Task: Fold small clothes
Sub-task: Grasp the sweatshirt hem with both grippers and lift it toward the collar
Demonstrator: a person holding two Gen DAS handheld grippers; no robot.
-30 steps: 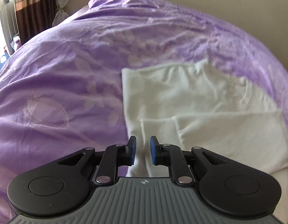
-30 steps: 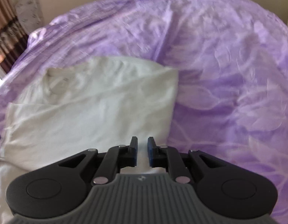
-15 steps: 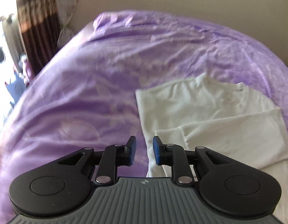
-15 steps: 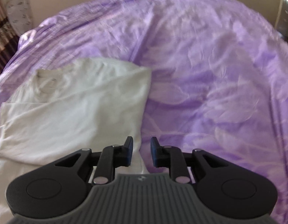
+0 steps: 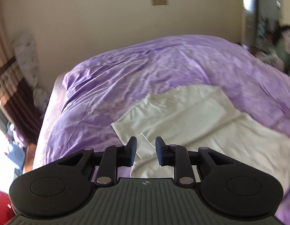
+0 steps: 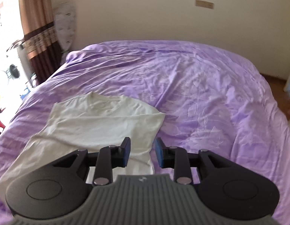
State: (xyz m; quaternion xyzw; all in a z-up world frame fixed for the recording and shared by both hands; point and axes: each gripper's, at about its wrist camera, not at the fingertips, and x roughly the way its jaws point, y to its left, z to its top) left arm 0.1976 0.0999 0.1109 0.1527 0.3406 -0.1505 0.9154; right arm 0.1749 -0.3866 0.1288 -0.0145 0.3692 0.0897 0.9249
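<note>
A white T-shirt [image 5: 184,116] lies flat on the purple bedcover [image 5: 137,71], both sleeves folded in across its chest, collar at the far end. In the right wrist view the shirt [image 6: 100,123] lies left of centre on the bedcover [image 6: 210,101]. My left gripper [image 5: 145,151] is open and empty, raised above the shirt's near left part. My right gripper [image 6: 141,152] is open and empty, raised above the shirt's right edge.
A cream wall [image 6: 145,18] stands behind the bed. Brown striped curtains [image 6: 39,30] and a bright window are at the left. A patterned pillow [image 6: 66,24] leans in the corner. A washing machine [image 6: 11,71] is at far left. Wooden floor [image 6: 276,82] shows at right.
Both grippers have lifted and pulled back from the shirt, tilting up so the wall and room come into view. Their jaws have opened wider. The shirt lies still.
</note>
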